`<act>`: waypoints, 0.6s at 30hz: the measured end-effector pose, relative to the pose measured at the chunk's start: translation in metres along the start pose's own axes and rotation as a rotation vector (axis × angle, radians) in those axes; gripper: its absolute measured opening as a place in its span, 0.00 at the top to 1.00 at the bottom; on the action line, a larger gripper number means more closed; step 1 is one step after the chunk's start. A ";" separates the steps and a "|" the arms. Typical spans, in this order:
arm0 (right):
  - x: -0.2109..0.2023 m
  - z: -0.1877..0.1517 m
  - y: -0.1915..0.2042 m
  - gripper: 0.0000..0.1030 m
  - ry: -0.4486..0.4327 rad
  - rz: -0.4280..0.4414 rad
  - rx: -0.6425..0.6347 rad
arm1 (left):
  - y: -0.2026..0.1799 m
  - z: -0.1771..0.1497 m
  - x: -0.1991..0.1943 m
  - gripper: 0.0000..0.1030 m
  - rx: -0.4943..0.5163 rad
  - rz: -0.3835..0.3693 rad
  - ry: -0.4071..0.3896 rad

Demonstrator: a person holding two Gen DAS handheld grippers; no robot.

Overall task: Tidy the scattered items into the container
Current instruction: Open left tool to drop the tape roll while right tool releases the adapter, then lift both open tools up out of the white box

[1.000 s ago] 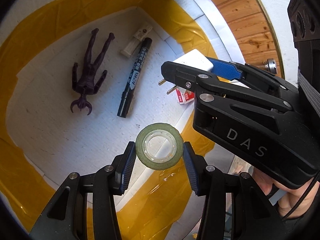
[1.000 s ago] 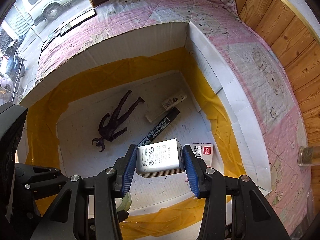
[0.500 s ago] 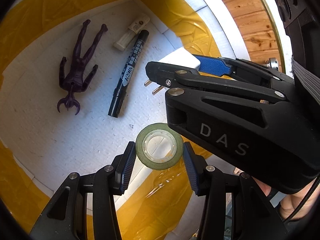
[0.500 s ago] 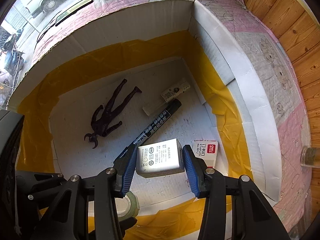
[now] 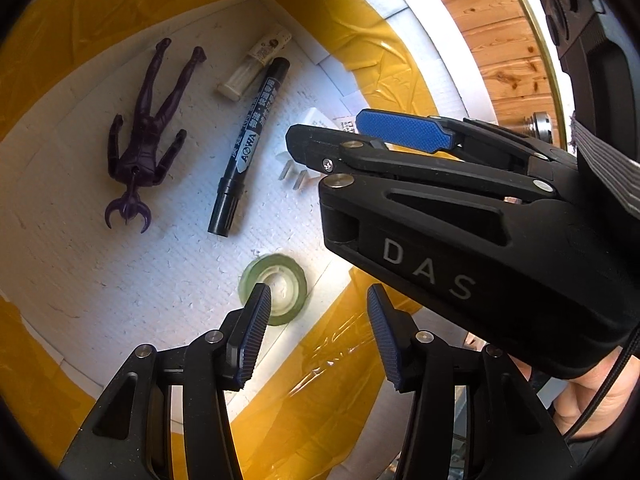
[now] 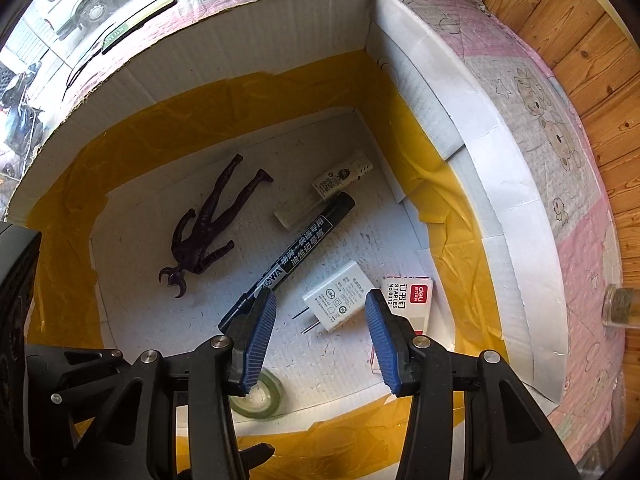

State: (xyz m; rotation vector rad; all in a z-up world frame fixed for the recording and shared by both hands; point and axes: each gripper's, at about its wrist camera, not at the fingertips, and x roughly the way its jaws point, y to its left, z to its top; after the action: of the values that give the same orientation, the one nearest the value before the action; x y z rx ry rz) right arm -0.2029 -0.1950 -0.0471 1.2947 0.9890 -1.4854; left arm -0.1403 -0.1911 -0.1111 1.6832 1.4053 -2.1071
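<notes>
The white cardboard box [image 6: 240, 60], lined with yellow tape, lies under both grippers. My left gripper [image 5: 316, 300] hangs over its near edge, its jaws opening with nothing between them. The green tape roll [image 5: 274, 288] lies flat on the box floor just beyond the left finger. My right gripper [image 6: 318, 300] points straight down, open; the white plug charger [image 6: 338, 300] lies on the floor below it, apart from the pads. In the box too are a purple figure [image 6: 204, 228], a black marker [image 6: 296, 256], a small white tube [image 6: 324, 192] and a staples box [image 6: 408, 292].
The box rests on a pink quilt [image 6: 520, 92] beside a wooden wall [image 6: 592, 40]. A small glass jar [image 6: 620, 306] stands on the quilt at the right. A hand [image 5: 592, 392] holds the right gripper, which crosses the left wrist view.
The tape roll has left the left jaws and lies on the box floor. The charger has dropped from the right jaws onto the floor beside the staples box.
</notes>
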 end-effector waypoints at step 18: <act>-0.037 -0.014 0.024 0.53 -0.045 -0.002 0.021 | -0.031 -0.030 -0.039 0.49 0.176 0.114 -0.173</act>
State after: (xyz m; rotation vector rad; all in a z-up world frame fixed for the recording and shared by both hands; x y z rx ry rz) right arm -0.1745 -0.1837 -0.0127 1.2701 0.9488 -1.5235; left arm -0.1218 -0.1704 -0.0605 1.5509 1.0787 -2.3048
